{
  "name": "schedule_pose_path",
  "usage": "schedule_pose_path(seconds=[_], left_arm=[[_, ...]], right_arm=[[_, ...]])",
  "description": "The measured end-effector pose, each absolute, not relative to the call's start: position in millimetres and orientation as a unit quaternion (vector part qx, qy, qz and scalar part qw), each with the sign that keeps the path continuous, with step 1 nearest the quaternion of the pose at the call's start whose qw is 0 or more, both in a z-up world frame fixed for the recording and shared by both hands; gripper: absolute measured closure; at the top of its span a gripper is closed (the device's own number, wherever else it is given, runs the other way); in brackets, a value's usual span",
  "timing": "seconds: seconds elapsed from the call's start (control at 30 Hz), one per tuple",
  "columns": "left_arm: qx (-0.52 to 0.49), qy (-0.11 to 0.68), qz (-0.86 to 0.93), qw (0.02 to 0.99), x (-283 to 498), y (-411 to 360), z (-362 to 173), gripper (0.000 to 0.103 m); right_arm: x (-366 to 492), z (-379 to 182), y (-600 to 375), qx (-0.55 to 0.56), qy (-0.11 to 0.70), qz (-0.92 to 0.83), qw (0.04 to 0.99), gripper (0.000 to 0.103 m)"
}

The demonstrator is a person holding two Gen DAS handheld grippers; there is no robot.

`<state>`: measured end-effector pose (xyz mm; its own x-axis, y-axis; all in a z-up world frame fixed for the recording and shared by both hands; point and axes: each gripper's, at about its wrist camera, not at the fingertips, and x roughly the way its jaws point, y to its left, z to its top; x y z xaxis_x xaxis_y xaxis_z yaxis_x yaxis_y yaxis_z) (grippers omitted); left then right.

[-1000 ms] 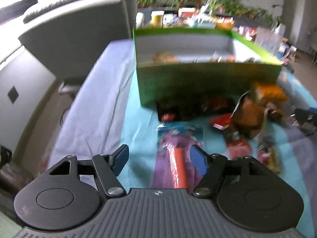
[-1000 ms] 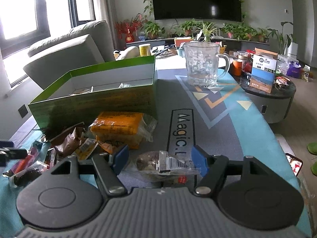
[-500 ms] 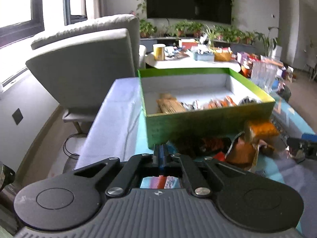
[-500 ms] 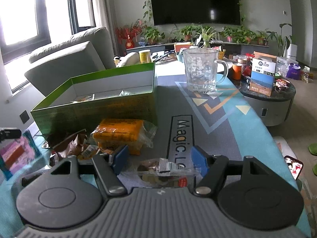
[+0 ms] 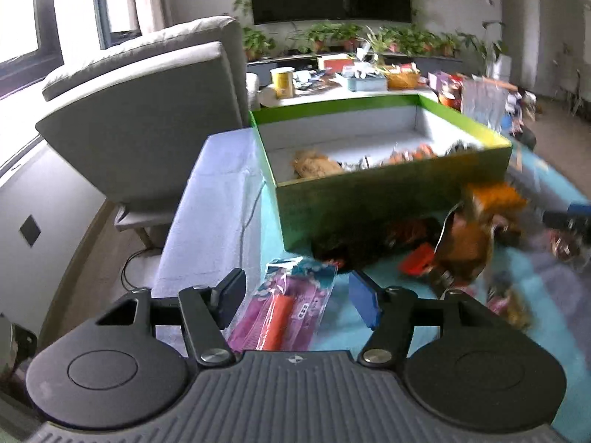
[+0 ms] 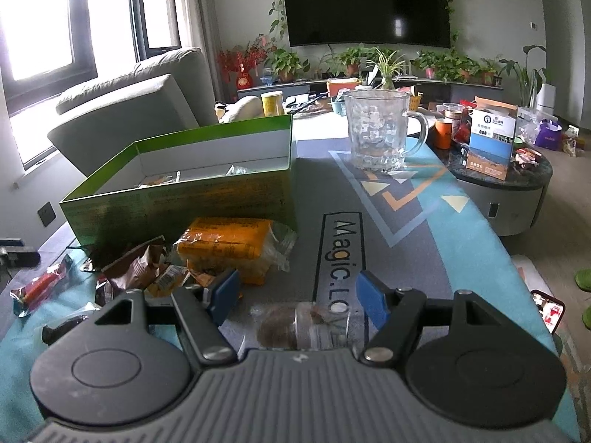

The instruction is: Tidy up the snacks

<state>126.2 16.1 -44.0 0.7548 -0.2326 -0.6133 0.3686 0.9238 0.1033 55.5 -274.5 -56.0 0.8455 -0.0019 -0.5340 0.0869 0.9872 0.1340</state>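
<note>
Box point(image 5: 388, 199) top is wide open, easy drop-in from above; snack pile point(image 6: 221, 247) crowds its front wall; glass mug point(image 6: 380, 133) blocks the far mat point(image 6: 424, 229); middle strip's bare.

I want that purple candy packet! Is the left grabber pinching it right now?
Apart. In the left wrist view the left gripper has just opened; the purple packet lies between its fingers with gaps on both sides.

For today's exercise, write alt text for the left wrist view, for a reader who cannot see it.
The left gripper, jaws just opened, hovers over a purple snack packet lying on a teal table mat. Beyond it stands an open green box holding a few snacks, with more wrapped snacks piled by its near wall.
</note>
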Motion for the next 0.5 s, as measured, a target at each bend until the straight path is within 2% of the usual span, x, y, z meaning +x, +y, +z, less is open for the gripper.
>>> schedule_pose_path(seconds=[0.23,0.5], left_arm=[[0.131,0.352,-0.168,0.912,154,17,-68,0.044],[0.106,0.342,-0.172,0.918,145,26,-72,0.041]], right_arm=[[55,-57,-272,0.074,0.28,-0.018,0.957,0.033],[58,-63,-273,0.081,0.3,-0.022,0.95,0.033]])
